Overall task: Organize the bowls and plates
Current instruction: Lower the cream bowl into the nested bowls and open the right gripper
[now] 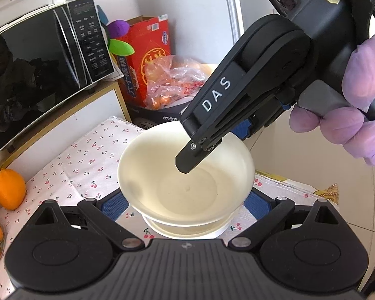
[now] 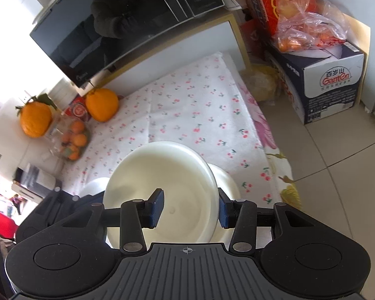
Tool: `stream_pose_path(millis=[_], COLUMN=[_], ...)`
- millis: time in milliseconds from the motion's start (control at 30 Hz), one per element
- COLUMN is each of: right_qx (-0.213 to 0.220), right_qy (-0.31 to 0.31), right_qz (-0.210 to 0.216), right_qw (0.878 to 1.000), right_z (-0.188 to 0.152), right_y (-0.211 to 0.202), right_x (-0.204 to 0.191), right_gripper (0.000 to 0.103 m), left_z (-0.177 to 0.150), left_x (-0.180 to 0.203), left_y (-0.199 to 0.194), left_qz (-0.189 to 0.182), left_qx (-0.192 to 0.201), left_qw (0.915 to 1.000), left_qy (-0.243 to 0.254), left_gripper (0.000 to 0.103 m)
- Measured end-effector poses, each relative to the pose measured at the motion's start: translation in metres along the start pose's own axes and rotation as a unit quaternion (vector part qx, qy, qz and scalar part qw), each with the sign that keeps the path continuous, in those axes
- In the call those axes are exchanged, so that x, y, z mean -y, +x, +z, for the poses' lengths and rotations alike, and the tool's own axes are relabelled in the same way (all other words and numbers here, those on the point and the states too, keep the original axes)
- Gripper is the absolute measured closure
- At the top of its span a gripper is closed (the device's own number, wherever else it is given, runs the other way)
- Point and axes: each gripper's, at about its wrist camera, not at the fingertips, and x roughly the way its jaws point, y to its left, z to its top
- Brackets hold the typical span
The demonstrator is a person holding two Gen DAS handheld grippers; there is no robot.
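A cream bowl (image 1: 187, 185) hangs tilted above a second white dish (image 1: 187, 230) on the cherry-print cloth (image 1: 70, 165). My right gripper (image 2: 190, 208) is shut on the bowl's (image 2: 162, 175) rim: one finger (image 1: 190, 160) inside, the other outside. My left gripper (image 1: 187, 206) is open, its blue pads on either side of and below the bowl, touching nothing. In the right wrist view, white dishes (image 2: 225, 182) lie under the bowl, mostly hidden.
A black microwave (image 1: 37, 70) stands at the back left. Large oranges (image 2: 101, 103) and a bag of small ones (image 2: 73, 140) lie on the cloth's left. Boxes with a bag of fruit (image 2: 310, 30) stand on the floor at the table's far end.
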Motion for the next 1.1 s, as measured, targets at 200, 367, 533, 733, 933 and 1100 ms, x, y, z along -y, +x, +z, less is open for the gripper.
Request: stream_pose_path(millis=[200,367,533,733,933,1100], right_qx=[0.000,0.003,-0.002,-0.003,-0.003,-0.002], right_qy=[-0.007,0.000,-0.004,-0.009,-0.009,-0.009], right_qz=[-0.017,-0.022,-0.023,-0.022,-0.022,-0.024], right_qw=[1.000,1.000,1.000,1.000,1.000,1.000], right_z=[-0.002,-0.002,-0.001,-0.002,-0.001,-0.002], right_y=[0.002,0.002,0.005,0.006,0.006,0.006], right_x=[0.005,0.010,0.008,0.005,0.005,0.007], right_gripper=[0.059,0.059,0.059,0.059,0.059,0.055], left_z=[-0.003,-0.005,-0.007,-0.006,-0.009,-0.010], left_x=[0.005,0.008,0.007,0.008,0.009,0.011], left_y=[0.003,0.003,0.004,0.007,0.011,0.013], left_qz=[0.006,0.013,0.012,0.013,0.012,0.014], left_qx=[-0.002,-0.005,-0.010,-0.016,-0.026,-0.034], left_qw=[0.9999,0.9997,0.9998,0.9996,0.9993,0.9989], left_qy=[0.012,0.019,0.015,0.017,0.022,0.029], left_gripper=[0.005,0.003,0.003,0.002,0.001,0.001])
